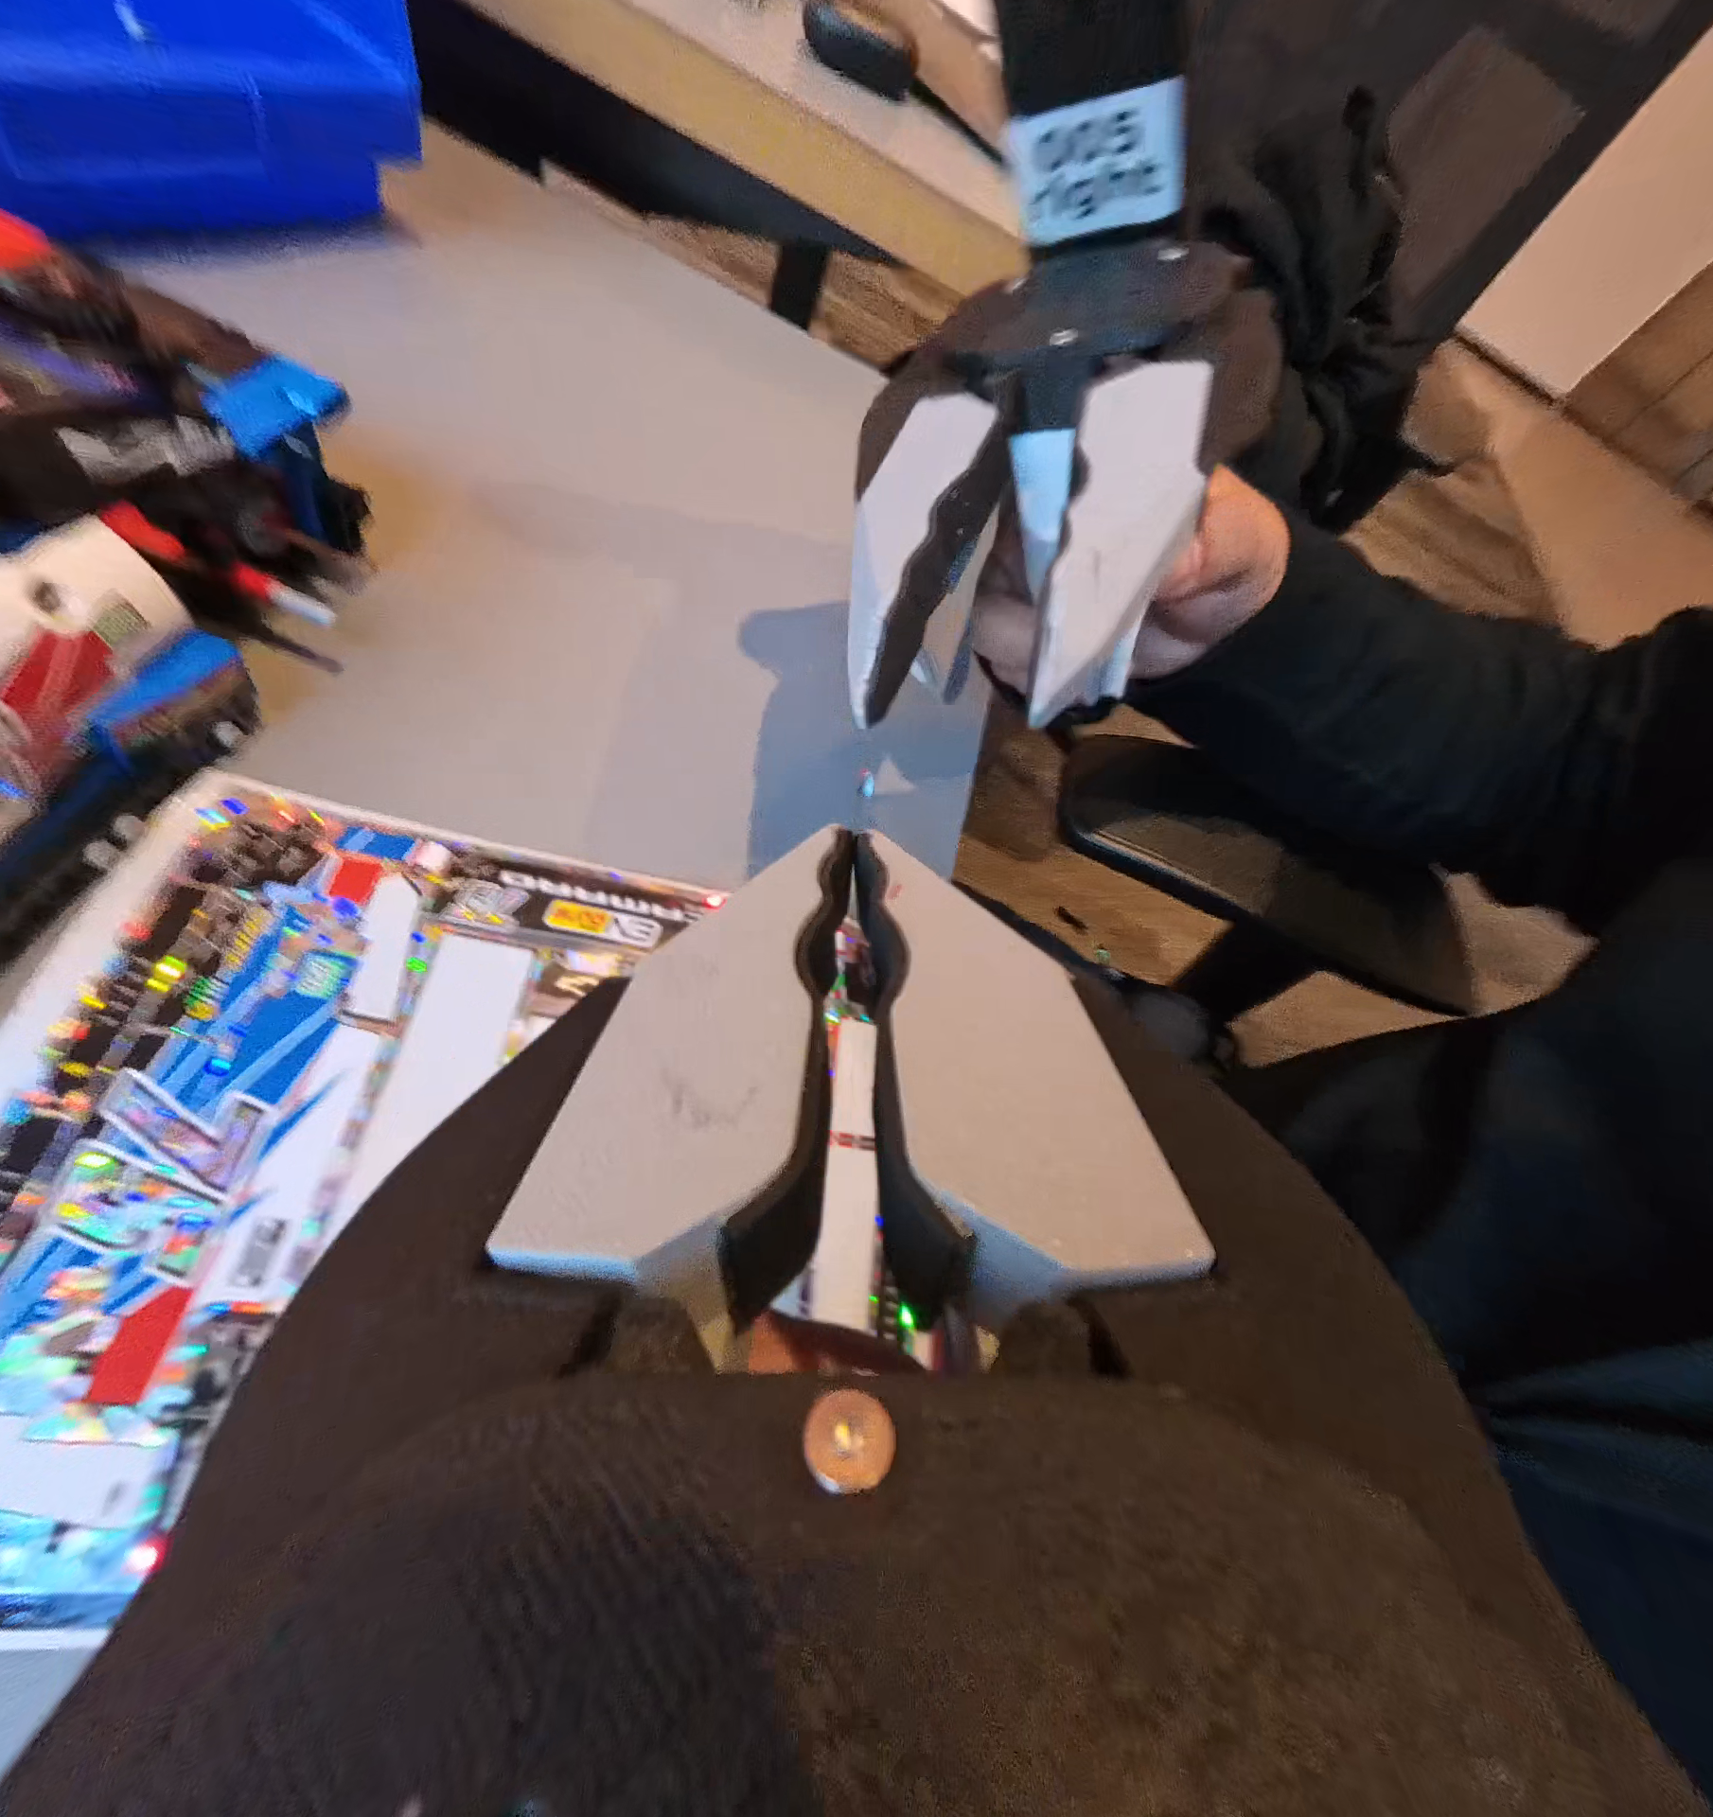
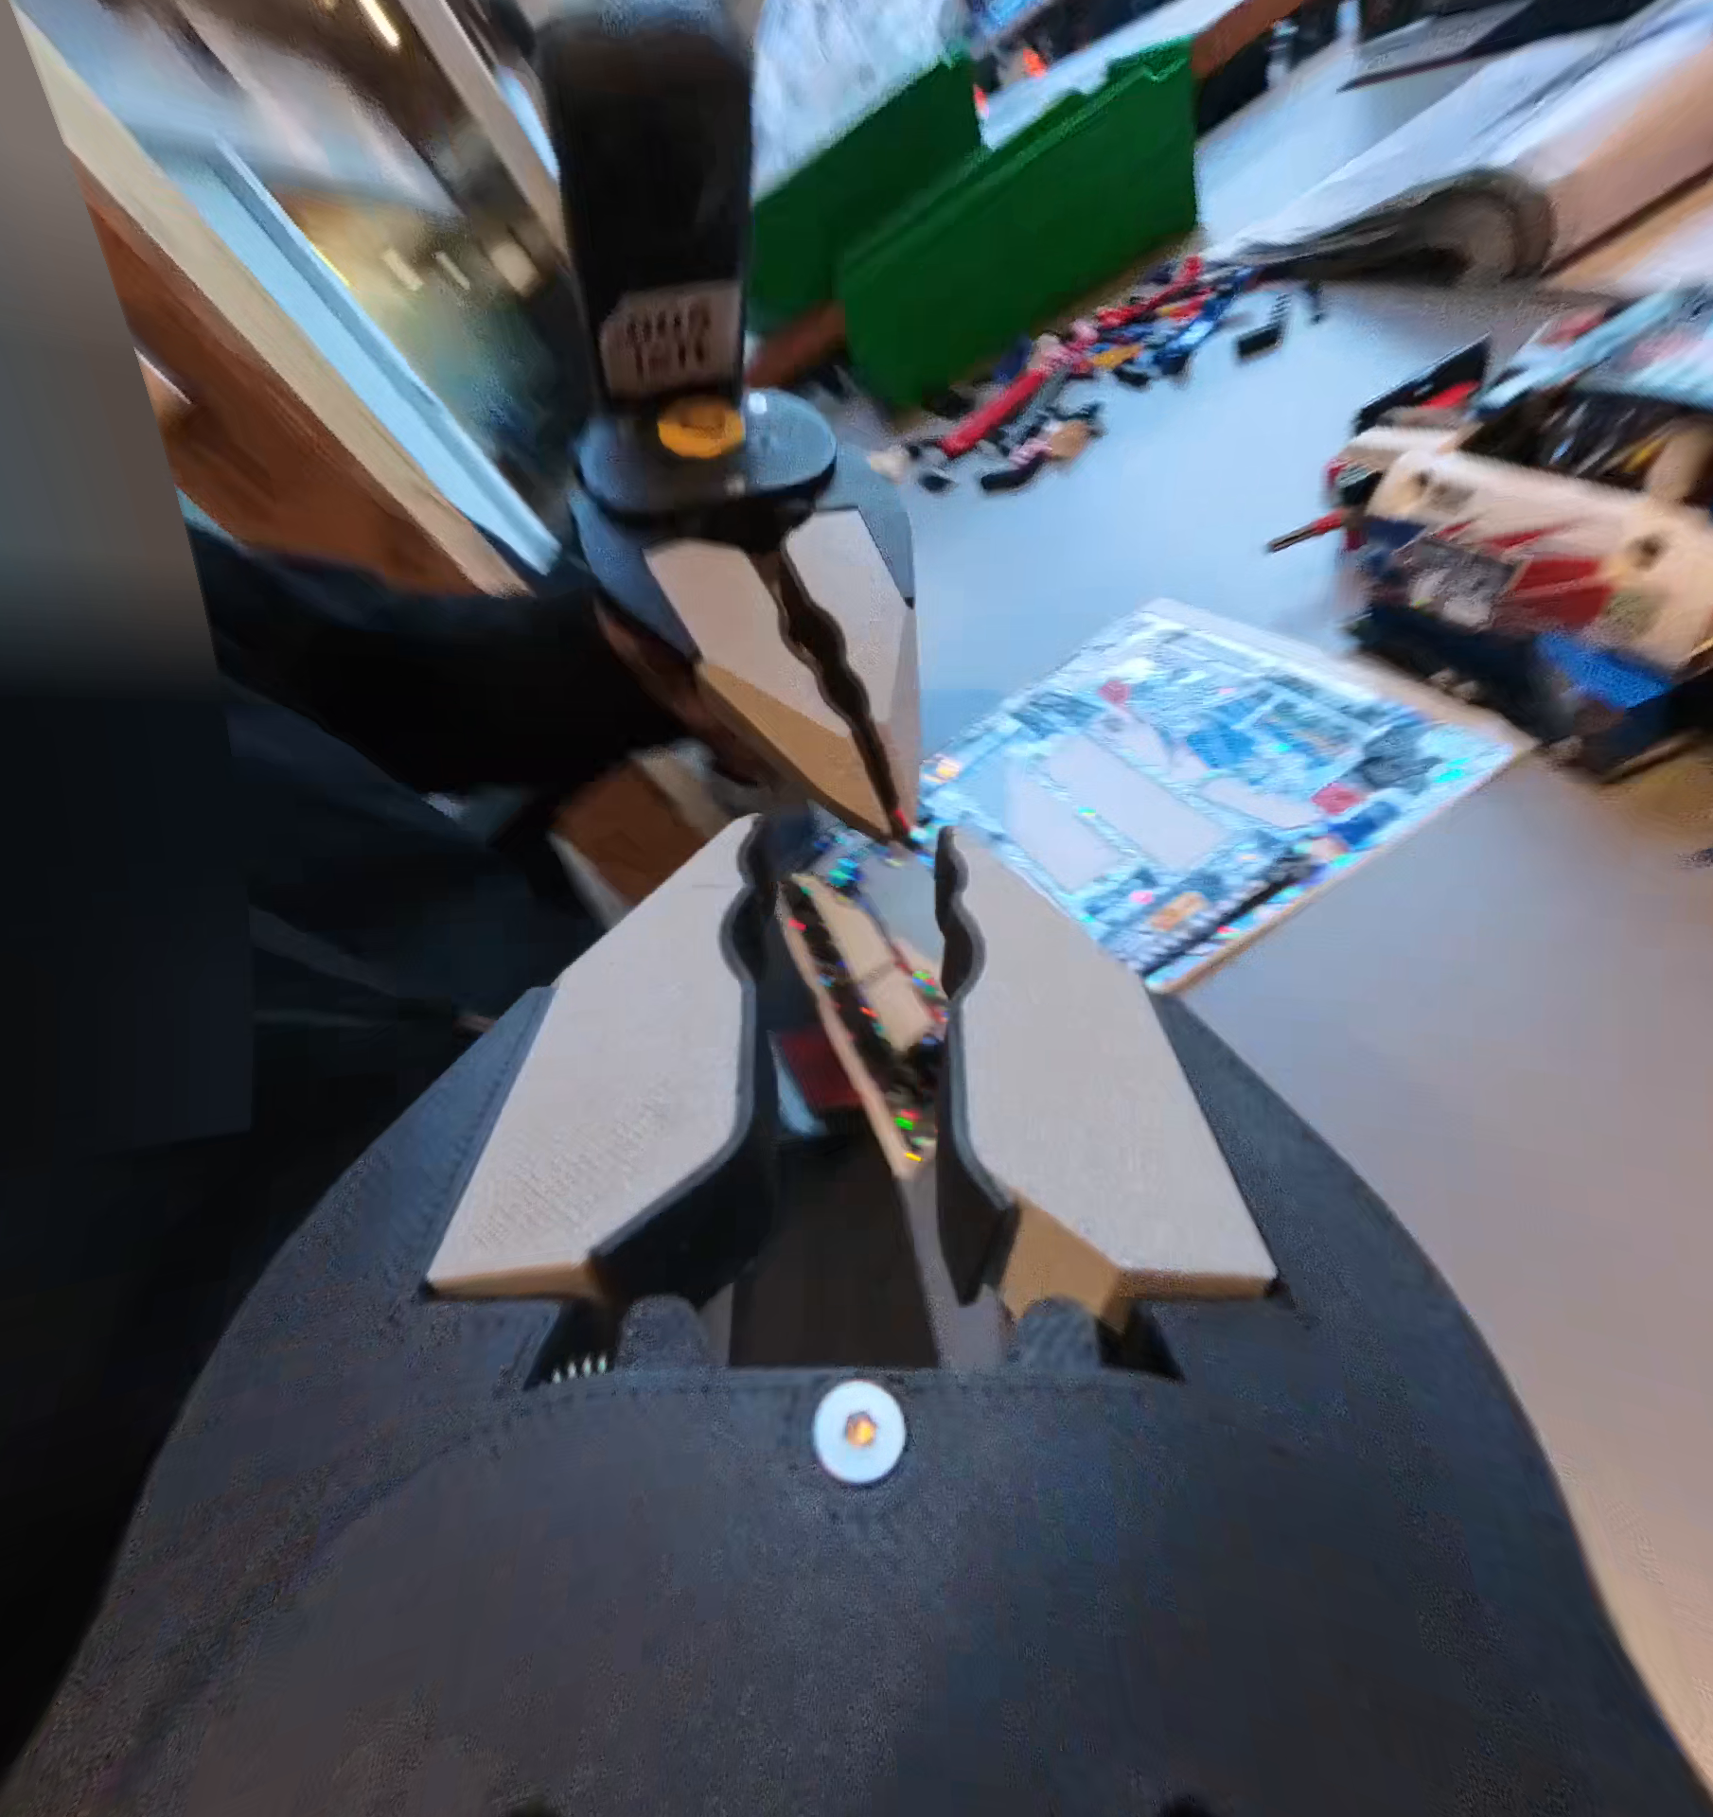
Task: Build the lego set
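My left gripper (image 1: 851,836) is shut, and a tiny thin sticker (image 1: 867,784) with red and blue glints sticks out past its tips. The right wrist view shows the same closed tips (image 2: 897,824) with a red bit of the sticker (image 2: 902,818) at their end. My right gripper (image 2: 848,836) is open and empty, its tips just in front of the left gripper's tips. In the left wrist view it (image 1: 953,718) hangs open above the table's right edge. A shiny sticker sheet (image 1: 243,1082) lies flat on the table below the left gripper and also shows in the right wrist view (image 2: 1207,787).
A partly built white, red and blue lego car (image 1: 95,590) stands left of the sheet and shows at the right in the right wrist view (image 2: 1521,590). A blue bin (image 1: 174,98) is behind it. Green bins (image 2: 980,246) and loose pieces (image 2: 1079,374) lie farther back. The tips of both grippers are at nearly the same place.
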Tool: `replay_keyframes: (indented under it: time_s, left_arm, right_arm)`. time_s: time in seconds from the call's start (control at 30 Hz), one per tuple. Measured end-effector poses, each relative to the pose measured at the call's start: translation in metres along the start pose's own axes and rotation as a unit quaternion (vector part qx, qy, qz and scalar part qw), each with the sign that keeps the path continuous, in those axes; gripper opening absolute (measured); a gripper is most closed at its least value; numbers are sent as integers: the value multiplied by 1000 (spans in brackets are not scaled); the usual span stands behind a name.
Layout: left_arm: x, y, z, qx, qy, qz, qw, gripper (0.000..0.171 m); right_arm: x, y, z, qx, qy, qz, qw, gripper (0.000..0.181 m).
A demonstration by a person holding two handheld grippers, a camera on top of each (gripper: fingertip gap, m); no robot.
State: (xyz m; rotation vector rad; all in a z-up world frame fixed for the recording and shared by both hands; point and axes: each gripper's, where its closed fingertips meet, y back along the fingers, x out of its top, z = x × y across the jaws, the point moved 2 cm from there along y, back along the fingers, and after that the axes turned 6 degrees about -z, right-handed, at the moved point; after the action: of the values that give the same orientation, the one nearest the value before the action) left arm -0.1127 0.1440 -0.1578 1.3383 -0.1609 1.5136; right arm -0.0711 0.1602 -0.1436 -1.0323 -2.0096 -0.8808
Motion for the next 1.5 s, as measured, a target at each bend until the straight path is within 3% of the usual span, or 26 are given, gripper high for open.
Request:
replay_keyframes:
  time_s: [0.1,0.23,0.47,0.67,0.83,1.0,1.5]
  left_arm:
    - [-5,-2,1,-58,77,-12,995,0]
    - [-10,-2,-1,-89,121,-23,988,0]
    - [-35,-7,17,-111,81,-120,983,0]
    - [-45,-8,22,-91,44,-171,980,0]
    - [-45,-8,23,-81,35,-179,980,0]
    - [-46,-9,24,-74,32,-187,979,0]
    - [-46,-7,24,-75,24,-192,978,0]
  right_arm:
    - [-9,-5,-4,-111,155,-67,979,38]
    - [-12,-7,-16,-210,360,-143,898,25]
    - [-28,-16,-18,-249,484,-243,803,15]
    - [-48,-26,-24,-240,523,-280,769,9]
    - [-49,-31,-24,-245,537,-284,755,6]
    - [-50,-35,-23,-262,574,-296,717,5]
    - [-55,-39,-18,-266,610,-317,676,0]
